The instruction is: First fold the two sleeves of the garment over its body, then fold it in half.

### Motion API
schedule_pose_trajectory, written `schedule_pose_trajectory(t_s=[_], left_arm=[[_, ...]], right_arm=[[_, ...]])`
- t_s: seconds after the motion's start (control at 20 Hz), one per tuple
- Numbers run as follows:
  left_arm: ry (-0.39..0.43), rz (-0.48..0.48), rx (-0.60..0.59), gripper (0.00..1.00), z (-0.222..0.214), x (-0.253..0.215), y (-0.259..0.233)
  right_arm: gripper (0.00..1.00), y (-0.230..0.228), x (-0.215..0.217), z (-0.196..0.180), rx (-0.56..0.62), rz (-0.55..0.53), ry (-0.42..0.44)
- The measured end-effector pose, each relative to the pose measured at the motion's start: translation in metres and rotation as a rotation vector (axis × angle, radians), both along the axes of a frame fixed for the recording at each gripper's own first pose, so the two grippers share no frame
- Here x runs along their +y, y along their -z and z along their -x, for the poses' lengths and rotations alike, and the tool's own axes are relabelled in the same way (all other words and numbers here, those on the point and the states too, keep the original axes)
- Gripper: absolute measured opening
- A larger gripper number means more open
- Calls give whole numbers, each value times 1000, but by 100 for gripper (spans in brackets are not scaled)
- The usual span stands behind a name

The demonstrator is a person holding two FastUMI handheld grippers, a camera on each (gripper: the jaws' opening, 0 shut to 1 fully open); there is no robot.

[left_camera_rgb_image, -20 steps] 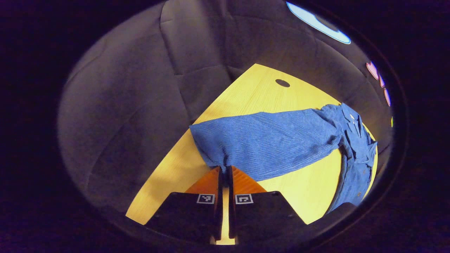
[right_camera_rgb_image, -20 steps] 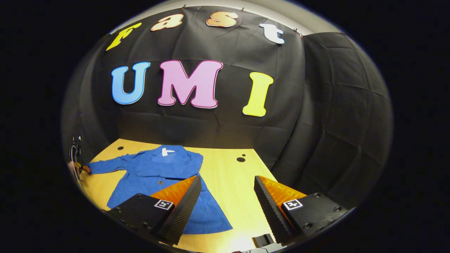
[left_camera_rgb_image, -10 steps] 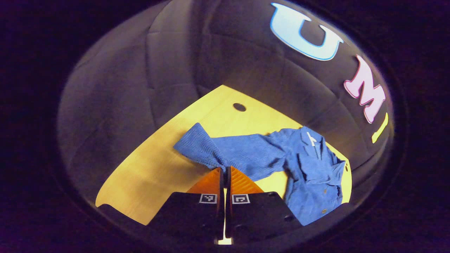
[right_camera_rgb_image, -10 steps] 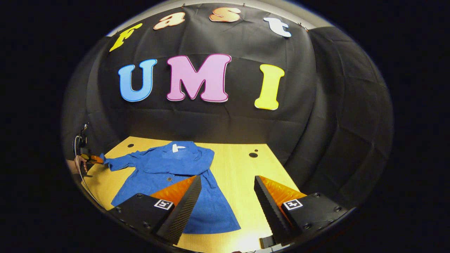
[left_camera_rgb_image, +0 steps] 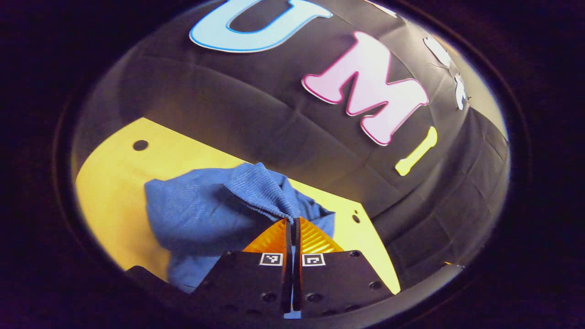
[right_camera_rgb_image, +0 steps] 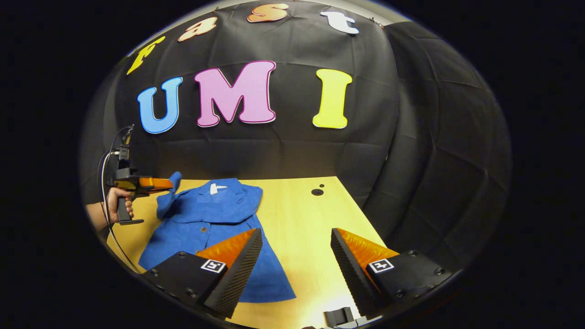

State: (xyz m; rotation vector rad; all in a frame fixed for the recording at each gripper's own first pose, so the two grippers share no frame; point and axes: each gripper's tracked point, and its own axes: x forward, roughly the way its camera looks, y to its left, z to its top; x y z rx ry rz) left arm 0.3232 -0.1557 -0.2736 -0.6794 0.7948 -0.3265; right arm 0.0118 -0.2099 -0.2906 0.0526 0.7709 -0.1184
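- Left gripper view: my left gripper (left_camera_rgb_image: 292,220) is clamped on the cuff of the sleeve (left_camera_rgb_image: 256,189), both fingers pinching the cloth, which hangs lifted above the blue garment (left_camera_rgb_image: 192,214) on the yellow desk (left_camera_rgb_image: 109,192).
- Each finger base carries a small square black-and-white marker (left_camera_rgb_image: 271,259); no words on it that I can read.
- Right gripper view: my right gripper (right_camera_rgb_image: 297,246) hangs with its fingers spread wide, holding nothing, over the desk's near edge.
- The garment lies flat on the desk's left half, a white label (right_camera_rgb_image: 215,187) at its collar, too small to read.
- My hand (right_camera_rgb_image: 119,201) holds the left gripper at the far left, the sleeve raised beside it.
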Motion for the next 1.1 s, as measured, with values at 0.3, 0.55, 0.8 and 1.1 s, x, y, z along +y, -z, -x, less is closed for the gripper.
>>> schedule_pose_trajectory(t_s=[0.3, 0.55, 0.8, 1.1], left_arm=[[139, -1, 13, 8, -17, -118, 3], [62, -66, 24, 84, -22, -130, 15], [22, -278, -61, 85, 27, -67, -2], [-24, -469, 26, 84, 169, 37, -15]], right_arm=[[97, 19, -36, 7, 29, -5, 11], [96, 42, -31, 14, 55, -55, -15], [97, 80, 10, 20, 130, -173, -53], [98, 133, 55, 59, 334, -214, -88]])
